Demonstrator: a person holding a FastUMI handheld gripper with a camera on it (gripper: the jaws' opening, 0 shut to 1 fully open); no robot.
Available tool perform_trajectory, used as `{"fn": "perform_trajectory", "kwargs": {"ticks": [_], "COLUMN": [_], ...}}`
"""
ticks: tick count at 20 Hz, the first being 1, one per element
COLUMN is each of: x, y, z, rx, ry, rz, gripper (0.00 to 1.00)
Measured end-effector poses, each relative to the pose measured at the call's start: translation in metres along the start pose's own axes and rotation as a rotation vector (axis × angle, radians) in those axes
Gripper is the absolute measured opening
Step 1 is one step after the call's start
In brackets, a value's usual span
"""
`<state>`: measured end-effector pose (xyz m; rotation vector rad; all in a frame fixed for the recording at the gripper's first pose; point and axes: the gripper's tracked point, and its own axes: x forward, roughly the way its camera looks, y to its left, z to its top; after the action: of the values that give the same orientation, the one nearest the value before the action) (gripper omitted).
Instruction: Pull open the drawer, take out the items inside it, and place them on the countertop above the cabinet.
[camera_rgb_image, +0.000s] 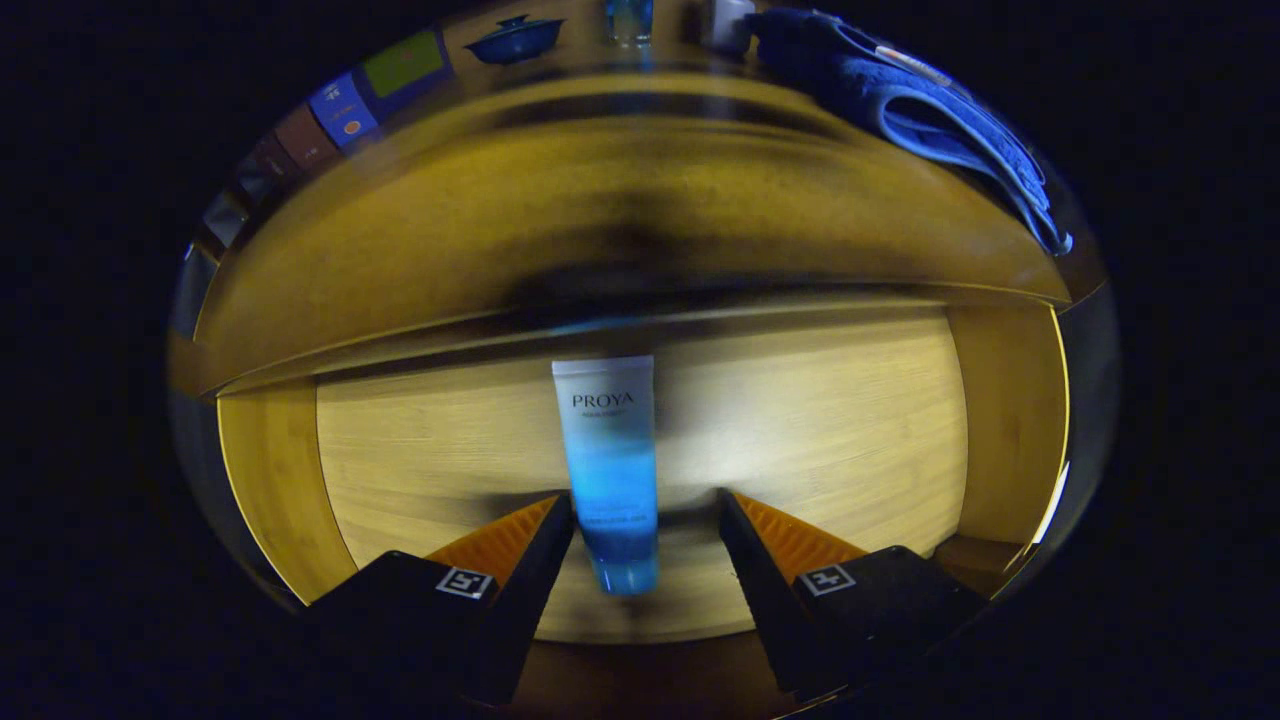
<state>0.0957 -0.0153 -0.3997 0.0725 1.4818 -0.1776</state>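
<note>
Dim booth; blue towel (950, 110), perhaps, on wood.

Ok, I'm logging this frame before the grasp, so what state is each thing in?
Drawer: pulled open, wooden floor showing.
Tube: lying flat in the drawer, cap end toward the fingers, between them, nearer one.
Hand-held gripper: open, fingers either side of the tube, not pressing it.
Blue towel: draped on the countertop.
Blue lidded bowl: lid on, on the countertop.
</note>
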Motion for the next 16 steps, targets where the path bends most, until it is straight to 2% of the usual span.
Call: {"fn": "perform_trajectory", "kwargs": {"ticks": [3,7,9,16], "x": [0.005,0.003,0.002,-0.04], "y": [0.002,0.007,0.005,-0.004], "z": [0.0,-0.002,-0.003,-0.009], "rx": [-0.008,-0.023,-0.018,-0.016], "ry": [0.024,0.023,0.02,-0.085], "rz": [0.004,0.004,0.008,0.05], "gripper": [0.88,0.49,0.42,0.42]}}
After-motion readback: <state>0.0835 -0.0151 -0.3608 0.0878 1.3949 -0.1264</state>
